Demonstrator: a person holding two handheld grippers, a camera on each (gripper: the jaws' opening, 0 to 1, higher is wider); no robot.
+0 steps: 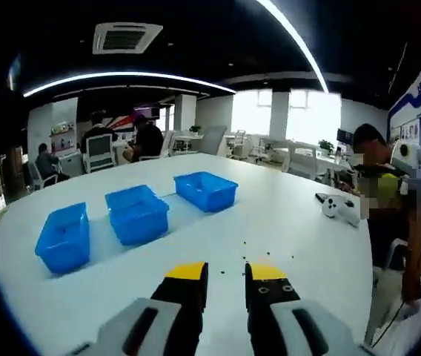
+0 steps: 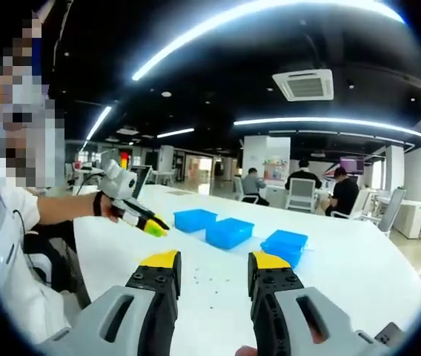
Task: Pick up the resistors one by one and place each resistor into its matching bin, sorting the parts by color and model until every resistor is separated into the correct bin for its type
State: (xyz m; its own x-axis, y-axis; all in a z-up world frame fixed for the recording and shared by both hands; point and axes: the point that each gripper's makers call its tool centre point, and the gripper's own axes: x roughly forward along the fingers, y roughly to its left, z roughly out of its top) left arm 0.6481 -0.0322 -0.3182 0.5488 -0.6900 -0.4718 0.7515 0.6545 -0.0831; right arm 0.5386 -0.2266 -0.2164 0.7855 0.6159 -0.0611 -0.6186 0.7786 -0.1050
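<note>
Both tongs, left [image 1: 225,276] and right [image 2: 214,265], hover open and empty above the scattered resistors [image 1: 259,258], bins [image 1: 136,213] waiting; next, dip and pinch one.

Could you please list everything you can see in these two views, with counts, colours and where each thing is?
Bins: three, blue, open-topped, in a row on the white table.
Resistors: several tiny dark specks, scattered on the table just beyond the left gripper's jaws.
Controller: one, white, near the table's far edge.
Ceiling air-conditioning unit: one, white, overhead.
Seated people: a few, in dark clothes, at desks in the background.
Left gripper: one, black jaws with yellow tips, parted, empty.
Right gripper: one, same colours, jaws parted, empty.
</note>
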